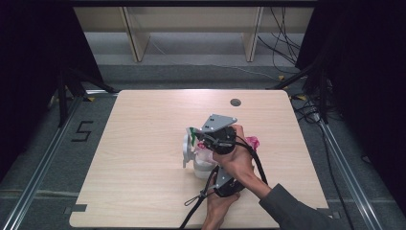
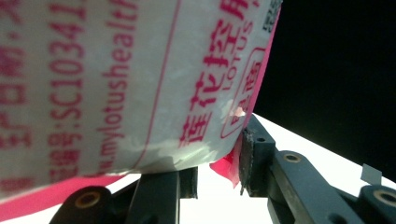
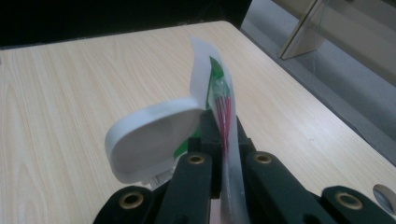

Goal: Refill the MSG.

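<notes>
A white tub (image 1: 203, 168) with pink print stands at the table's middle; in the left gripper view its label (image 2: 116, 84) looms close. My left gripper (image 1: 211, 173) (image 2: 217, 165) comes in from the near side and is shut on the tub's lower wall, one pad pressed on its pink edge. The tub's white flip lid (image 1: 186, 149) (image 3: 154, 135) stands up, open. Above the tub, my right gripper (image 1: 197, 137) (image 3: 219, 122) is shut on a thin translucent sachet (image 3: 223, 105) (image 1: 193, 132) with pink and green print, held upright beside the lid.
A crumpled pink wrapper (image 1: 252, 142) lies on the table just right of the person's hands. A round cable hole (image 1: 235, 102) sits near the far edge. Wooden shelving and floor cables lie beyond the table (image 1: 143, 124).
</notes>
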A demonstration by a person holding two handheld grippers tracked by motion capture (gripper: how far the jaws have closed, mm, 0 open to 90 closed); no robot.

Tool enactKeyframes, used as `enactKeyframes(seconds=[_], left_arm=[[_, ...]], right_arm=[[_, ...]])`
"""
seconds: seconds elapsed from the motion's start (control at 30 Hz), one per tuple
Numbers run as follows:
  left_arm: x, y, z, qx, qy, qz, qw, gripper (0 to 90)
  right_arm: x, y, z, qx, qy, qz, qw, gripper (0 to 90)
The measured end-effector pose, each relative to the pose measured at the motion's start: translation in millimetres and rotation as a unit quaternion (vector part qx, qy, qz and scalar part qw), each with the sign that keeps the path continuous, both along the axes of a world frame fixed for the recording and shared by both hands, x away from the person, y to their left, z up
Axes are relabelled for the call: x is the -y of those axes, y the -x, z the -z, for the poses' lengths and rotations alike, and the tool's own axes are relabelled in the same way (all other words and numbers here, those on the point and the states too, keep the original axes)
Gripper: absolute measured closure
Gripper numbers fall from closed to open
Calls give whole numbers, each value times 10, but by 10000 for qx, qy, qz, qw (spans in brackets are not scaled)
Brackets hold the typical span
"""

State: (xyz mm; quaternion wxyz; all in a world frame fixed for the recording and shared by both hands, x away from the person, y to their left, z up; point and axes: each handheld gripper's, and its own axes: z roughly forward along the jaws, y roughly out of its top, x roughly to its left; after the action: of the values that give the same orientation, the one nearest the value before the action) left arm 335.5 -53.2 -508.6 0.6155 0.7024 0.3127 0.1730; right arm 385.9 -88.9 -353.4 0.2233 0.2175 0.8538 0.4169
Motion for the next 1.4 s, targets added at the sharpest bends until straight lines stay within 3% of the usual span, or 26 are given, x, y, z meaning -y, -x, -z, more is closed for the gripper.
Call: enactKeyframes(seconds=[0.13, 0.6, 0.67, 0.7, 0.73, 0.77, 0.87, 0.93, 0.97, 1.03, 1.2, 1.23, 1.3, 1.33, 1.37, 1.4], left_arm=[[-3, 3, -4, -7, 50, -57, 10000, 712], [-1, 2, -5, 19, 5, -48, 10000, 715], [10, 4, -7, 1, 108, -49, 9999, 715], [116, 31, -6, -122, 867, -79, 9961, 715], [7, 6, -4, -4, 55, -55, 10000, 715], [0, 3, -2, 15, 8, -50, 10000, 715], [-3, 2, -14, 16, 58, 1, 10000, 715], [-6, 2, -10, 18, 19, -20, 10000, 715], [-8, -12, -8, 40, -9, 133, 9999, 715], [-10, -1, -14, 20, 20, -31, 10000, 716], [-10, -4, -14, 24, 6, -38, 10000, 716], [-7, -16, -14, 49, 9, 108, 9999, 716], [-5, -1, -14, 26, 36, -25, 10000, 716], [79, 9, -11, -44, 553, -85, 9984, 716], [80, 13, -19, -70, 526, -54, 9986, 716], [41, 7, -25, 1, 207, 25, 9998, 716]], right_arm=[[16, -12, -22, 43, -133, -37, 9999, 900], [14, -9, -20, 75, -82, -67, 9999, 900], [19, -9, -26, 46, -133, -38, 9999, 900], [27, -20, -29, 79, -151, -60, 9998, 900], [23, -15, -26, 35, -162, -33, 9999, 900], [16, -10, -19, 3, -110, -48, 9999, 900], [6, -12, -26, 57, -120, -45, 9999, 900], [4, -3, -28, -24, -170, 2, 9999, 900], [-4, -11, -18, 42, -93, -59, 9999, 900], [-14, -9, -18, 52, -75, -65, 9999, 900], [-10, -15, -22, 51, -93, -74, 9999, 900], [-12, -16, -22, 52, -89, -66, 9999, 900], [-11, -15, -28, 17, -56, -65, 10000, 900], [-16, -16, -24, 34, -69, -64, 9999, 900], [-15, -17, -29, 24, -54, -59, 10000, 900], [-15, -20, -34, 29, -32, -62, 10000, 900]])
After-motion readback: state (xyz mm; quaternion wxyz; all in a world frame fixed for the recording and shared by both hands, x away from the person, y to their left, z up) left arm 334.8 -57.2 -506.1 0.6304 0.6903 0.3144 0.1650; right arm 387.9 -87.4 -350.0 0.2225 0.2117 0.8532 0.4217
